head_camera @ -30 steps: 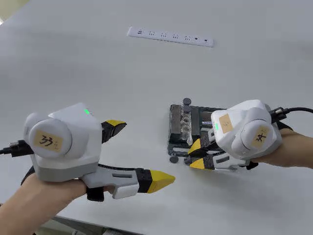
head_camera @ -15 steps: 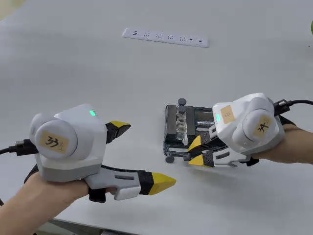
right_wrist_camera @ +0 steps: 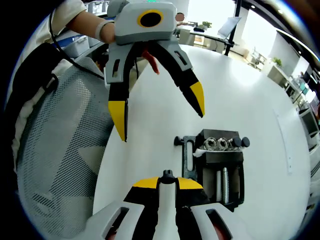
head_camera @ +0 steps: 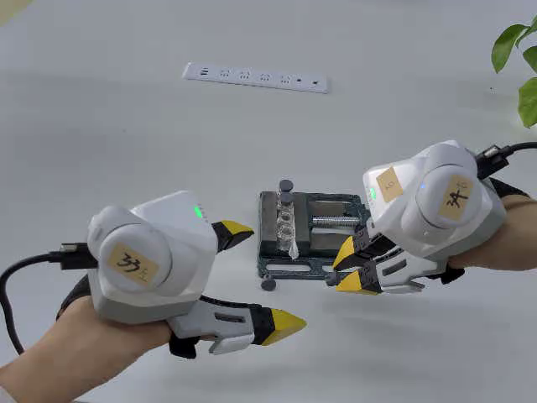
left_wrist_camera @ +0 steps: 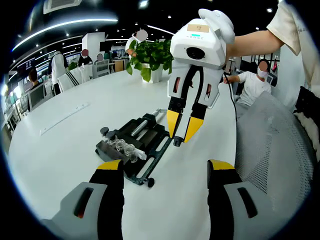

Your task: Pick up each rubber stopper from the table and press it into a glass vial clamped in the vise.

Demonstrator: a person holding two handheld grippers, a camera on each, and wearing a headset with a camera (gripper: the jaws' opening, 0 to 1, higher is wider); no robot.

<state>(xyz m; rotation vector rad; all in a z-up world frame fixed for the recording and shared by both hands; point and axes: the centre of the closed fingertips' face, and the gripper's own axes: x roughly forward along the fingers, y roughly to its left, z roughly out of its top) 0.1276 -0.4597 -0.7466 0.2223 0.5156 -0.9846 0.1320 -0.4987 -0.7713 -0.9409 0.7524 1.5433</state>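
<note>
A small black vise (head_camera: 273, 252) stands mid-table with a row of glass vials (head_camera: 287, 223) clamped in its jaws. A dark stopper (head_camera: 286, 185) caps the far end of the row. My right gripper (head_camera: 346, 267) hovers just right of the vise's near corner, shut on a dark rubber stopper (right_wrist_camera: 167, 175), which also peeks from its yellow tips in the left gripper view (left_wrist_camera: 176, 142). My left gripper (head_camera: 262, 277) is open and holds nothing, to the left of the vise and in front of it. From the right gripper view the vials (right_wrist_camera: 220, 144) lie ahead to the right.
A white power strip (head_camera: 256, 77) lies at the far side of the table. Plant leaves (head_camera: 520, 50) reach in at the top right. The vise's screw and handle bar (head_camera: 268, 285) stick out toward me. A mesh chair (left_wrist_camera: 272, 150) and seated people are beyond the table.
The head camera has shifted. My left gripper has come closer to the vise. The right gripper, still shut, has drawn a little to the right of the vise.
</note>
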